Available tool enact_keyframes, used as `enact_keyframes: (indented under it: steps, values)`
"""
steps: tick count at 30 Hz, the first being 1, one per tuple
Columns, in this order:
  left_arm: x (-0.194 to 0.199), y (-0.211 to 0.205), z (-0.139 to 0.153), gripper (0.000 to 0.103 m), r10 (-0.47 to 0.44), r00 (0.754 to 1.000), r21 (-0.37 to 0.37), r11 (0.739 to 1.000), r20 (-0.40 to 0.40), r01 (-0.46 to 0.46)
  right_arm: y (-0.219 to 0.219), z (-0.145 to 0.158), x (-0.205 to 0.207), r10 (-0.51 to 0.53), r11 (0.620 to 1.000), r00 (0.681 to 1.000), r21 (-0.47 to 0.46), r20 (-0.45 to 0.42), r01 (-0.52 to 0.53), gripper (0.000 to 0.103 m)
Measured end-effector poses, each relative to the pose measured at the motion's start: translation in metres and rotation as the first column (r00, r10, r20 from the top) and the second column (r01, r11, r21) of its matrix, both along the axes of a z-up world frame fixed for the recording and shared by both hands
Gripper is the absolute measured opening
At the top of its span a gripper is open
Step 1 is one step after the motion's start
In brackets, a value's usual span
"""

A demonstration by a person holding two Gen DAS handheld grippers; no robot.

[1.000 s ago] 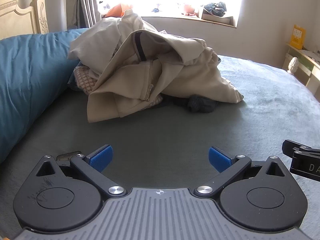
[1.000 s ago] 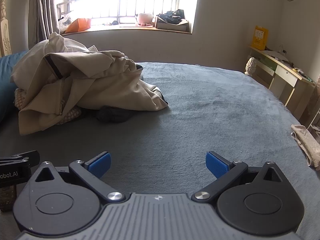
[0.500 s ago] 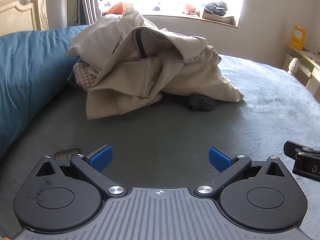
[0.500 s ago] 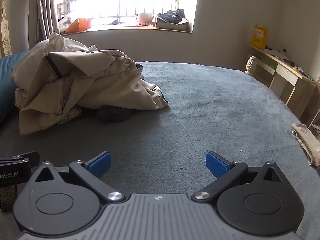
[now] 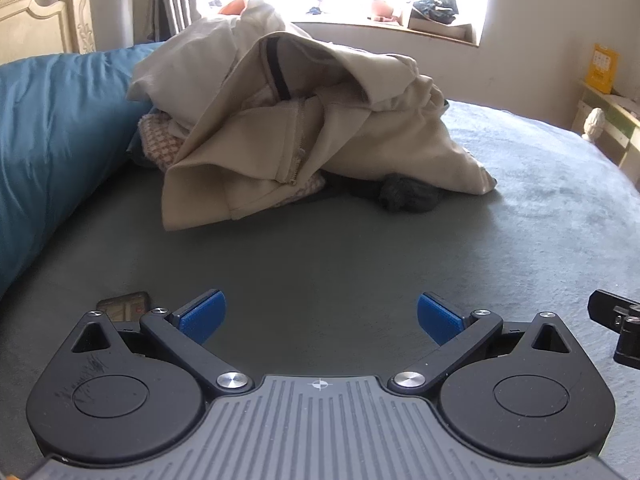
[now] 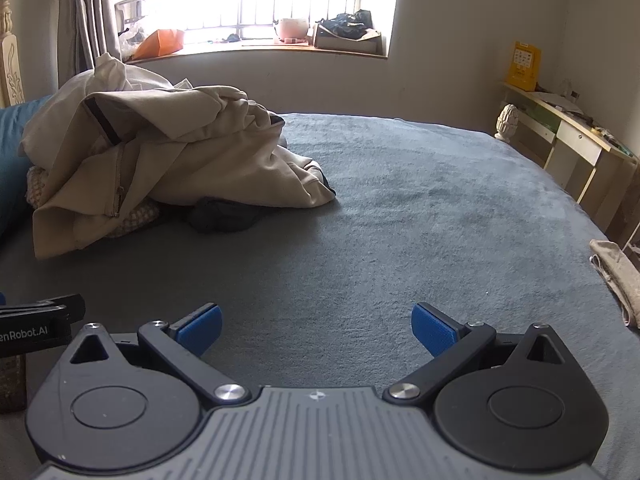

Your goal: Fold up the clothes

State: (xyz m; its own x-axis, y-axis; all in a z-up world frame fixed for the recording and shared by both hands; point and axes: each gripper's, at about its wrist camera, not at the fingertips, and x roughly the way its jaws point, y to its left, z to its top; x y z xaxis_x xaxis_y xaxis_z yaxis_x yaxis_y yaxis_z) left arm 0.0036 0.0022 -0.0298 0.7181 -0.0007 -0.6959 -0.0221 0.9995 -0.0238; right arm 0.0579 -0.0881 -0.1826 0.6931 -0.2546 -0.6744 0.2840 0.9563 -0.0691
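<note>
A heap of clothes lies on the grey bed (image 5: 540, 208) (image 6: 440, 208): a beige zip jacket (image 5: 288, 128) (image 6: 160, 148) on top, a checked knit piece (image 5: 160, 140) (image 6: 136, 216) under its left side, a dark garment (image 5: 408, 196) (image 6: 224, 216) poking out below. My left gripper (image 5: 320, 318) hovers open over bare blanket, short of the heap. My right gripper (image 6: 316, 326) is open too, farther right, with nothing between its blue pads (image 6: 434, 330). Part of the right gripper (image 5: 618, 328) shows at the left wrist view's right edge.
A blue duvet (image 5: 52, 148) bulges along the left. A phone-like object (image 5: 126, 306) lies by the left gripper's finger. A beige cloth (image 6: 616, 276) rests at the bed's right edge. A desk (image 6: 572, 136) stands against the right wall, a cluttered windowsill (image 6: 280, 40) behind.
The left gripper has crept forward toward the heap, which looks larger now. The right gripper has barely moved. Both stay open.
</note>
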Motion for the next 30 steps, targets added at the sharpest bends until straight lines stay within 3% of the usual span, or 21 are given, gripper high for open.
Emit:
enact_keyframes:
  steps: [4,12,18,22,26,30]
  values:
    - [0.004,-0.001,-0.001,0.103,-0.019,1.000,0.016,1.000,0.023,0.018,-0.002,-0.005,0.002,0.019,1.000,1.000,0.003,0.000,-0.019,0.103]
    - [0.026,0.015,-0.003,0.103,-0.038,0.992,0.038,0.999,0.123,0.034,0.004,0.000,0.017,0.150,0.988,0.988,-0.050,0.039,-0.148,0.103]
    - [0.052,0.033,-0.001,0.103,-0.076,0.966,0.106,0.993,0.245,0.051,0.014,0.019,0.050,0.274,0.958,0.958,-0.118,0.087,-0.263,0.103]
    - [0.073,0.045,0.002,0.103,-0.102,0.934,0.158,0.986,0.342,0.050,0.026,0.036,0.085,0.362,0.930,0.921,-0.129,0.144,-0.345,0.103]
    - [0.099,0.055,0.001,0.103,-0.092,0.908,0.197,0.980,0.410,0.011,0.052,0.053,0.129,0.484,0.872,0.850,-0.192,0.207,-0.450,0.103]
    - [0.131,0.063,-0.007,0.103,-0.075,0.899,0.218,0.976,0.433,-0.024,0.079,0.064,0.172,0.555,0.829,0.789,-0.252,0.262,-0.499,0.103]
